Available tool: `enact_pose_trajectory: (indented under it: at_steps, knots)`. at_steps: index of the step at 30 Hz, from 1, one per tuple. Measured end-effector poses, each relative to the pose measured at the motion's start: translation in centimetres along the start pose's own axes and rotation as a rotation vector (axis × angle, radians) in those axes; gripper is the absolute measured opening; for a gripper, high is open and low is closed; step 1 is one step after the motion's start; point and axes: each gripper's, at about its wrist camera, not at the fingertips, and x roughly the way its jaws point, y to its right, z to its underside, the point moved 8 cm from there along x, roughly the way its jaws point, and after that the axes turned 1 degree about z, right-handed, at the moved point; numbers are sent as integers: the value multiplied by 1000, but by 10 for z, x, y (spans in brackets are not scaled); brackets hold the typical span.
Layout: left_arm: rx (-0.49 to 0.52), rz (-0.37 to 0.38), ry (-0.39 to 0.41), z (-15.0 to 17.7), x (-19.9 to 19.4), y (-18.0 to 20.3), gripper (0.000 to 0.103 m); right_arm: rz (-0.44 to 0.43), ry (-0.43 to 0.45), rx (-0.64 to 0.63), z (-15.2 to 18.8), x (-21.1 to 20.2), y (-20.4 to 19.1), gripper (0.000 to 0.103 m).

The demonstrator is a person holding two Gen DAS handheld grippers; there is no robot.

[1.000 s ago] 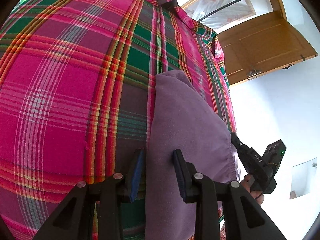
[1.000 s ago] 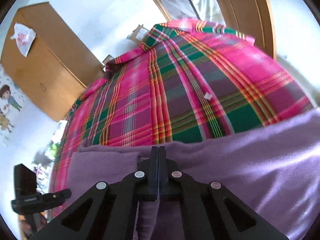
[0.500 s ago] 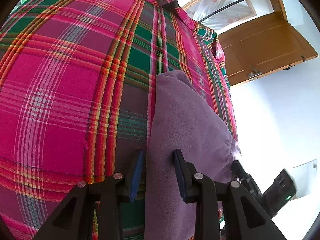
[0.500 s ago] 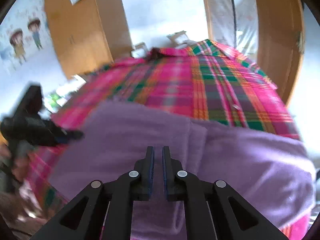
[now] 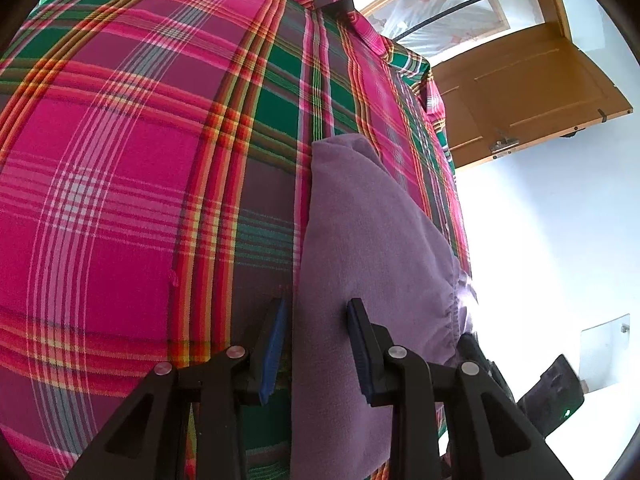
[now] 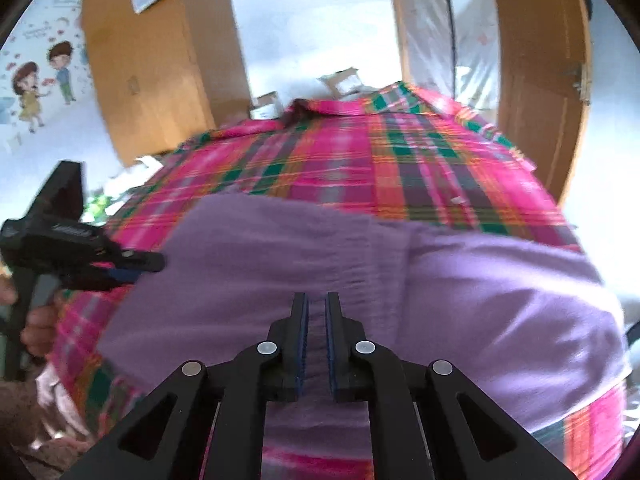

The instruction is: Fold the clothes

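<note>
The right tongs [image 6: 316, 312] have let go, now slightly spread above the purple cloth [image 6: 360, 280]. Left tongs [image 5: 316, 320], spread wide, straddle its long edge, nearer.

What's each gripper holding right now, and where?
Nothing. Left gripper is open astride the purple fabric garment's edge; right gripper is slightly open over it, not clamped.

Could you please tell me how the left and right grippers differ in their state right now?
The left gripper stands wide open, one finger on the plaid sheet and one on the purple garment; the right gripper is open only by a narrow gap, above the garment. The right view is motion-blurred; the left is sharp. Neither grips cloth; both have blue pads.
</note>
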Motion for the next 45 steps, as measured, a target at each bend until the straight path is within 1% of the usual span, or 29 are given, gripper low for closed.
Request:
enact_pose_trajectory:
  at_steps: [3,7,8,9,11,12,14,18,20,21,25,27,29,33,36,39,42,44,45]
  knots:
    - [-1,7,-4,1,-1,-1,32,7,-23,-19,15,5,-9,9]
    - [7,7,-8,3,-2,0,32,17,-36,18,15,5,-10,9]
    - [6,8,-9,3,-2,-1,32,8,-25,28,11,1,-14,13]
    - [6,9,-9,3,-2,-1,32,-3,-14,24,10,-2,-18,19]
    - [9,12,-10,4,-2,-1,32,-36,4,-9,7,-6,-37,26]
    - [10,13,-10,5,-3,-1,32,-50,3,-35,7,-4,-47,27]
    - [10,18,-11,7,-4,-2,32,-76,-1,-83,7,-1,-66,27]
    - [10,31,-15,10,-6,-4,32,-121,-49,-141,20,14,-94,27]
    - [6,38,-19,11,-7,-6,32,-106,-81,-185,32,22,-102,27]
    - [6,41,-21,12,-7,-6,32,-91,-83,-202,35,23,-103,27]
    - [6,49,-22,11,-7,-7,32,-76,-61,-242,30,17,-111,27]
    - [4,51,-23,12,-7,-7,32,-117,-30,-242,22,13,-121,27]
    - [2,52,-23,12,-7,-7,32,-148,-31,-237,21,18,-133,27]
    - [4,54,-27,12,-8,-7,32,-152,-73,-246,32,34,-147,27]
    - [4,61,-28,12,-9,-8,32,-123,-59,-264,37,35,-151,27]
    - [3,66,-29,13,-9,-9,32,-113,-63,-267,39,33,-152,27]
    - [3,70,-35,14,-9,-9,32,-147,-48,-227,33,23,-151,28]
    - [2,75,-39,16,-10,-9,32,-162,-39,-227,34,20,-153,29]
    - [2,80,-40,16,-9,-9,32,-159,-34,-240,35,20,-155,32]
